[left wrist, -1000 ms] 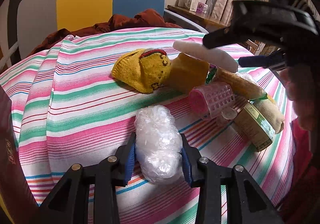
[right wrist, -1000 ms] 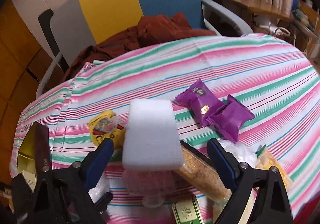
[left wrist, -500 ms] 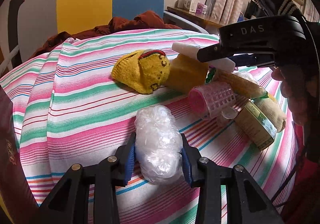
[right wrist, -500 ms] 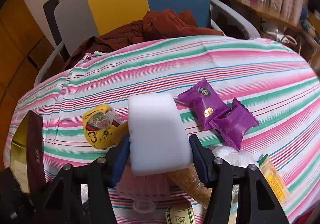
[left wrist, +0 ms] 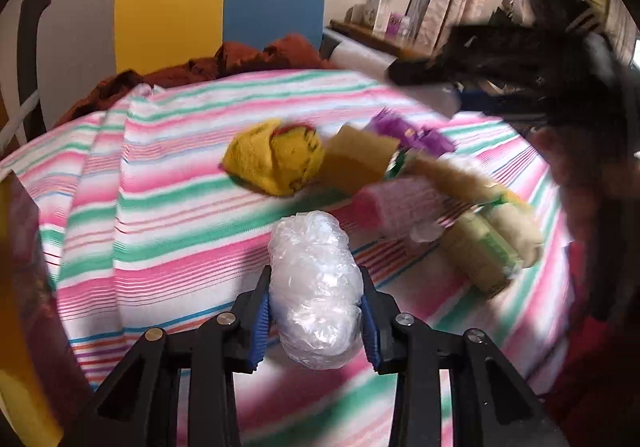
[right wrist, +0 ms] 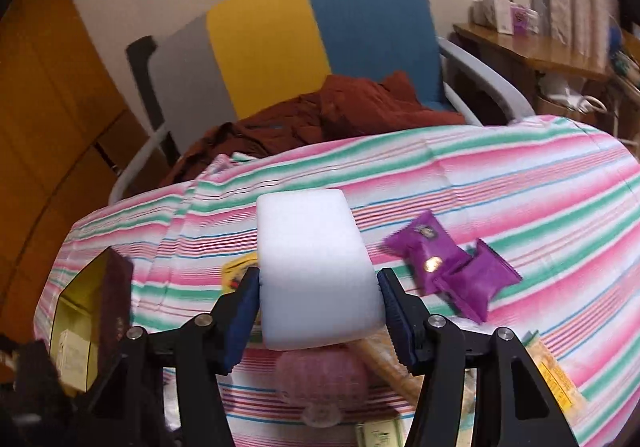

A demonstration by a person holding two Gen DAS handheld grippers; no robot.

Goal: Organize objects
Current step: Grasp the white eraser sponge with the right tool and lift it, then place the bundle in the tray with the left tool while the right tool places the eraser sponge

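Striped cloth (right wrist: 500, 183) in pink, green and white covers the counter, a chair (right wrist: 320, 27) behind it. Right gripper (right wrist: 316, 311) clamps a smooth white foam block (right wrist: 316, 267), long axis pointing away, above purple packets (right wrist: 452, 267). Left gripper (left wrist: 316, 311) squeezes a crinkly plastic bundle (left wrist: 316, 287) lengthwise, near a yellow knit pouch (left wrist: 276, 155).

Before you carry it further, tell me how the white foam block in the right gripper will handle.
The white foam block looks light, a plain airy slab. It probably gives a little: the right gripper pinches only its near end, so it could pivot or slip. Its flat faces suggest it won't roll once set down.
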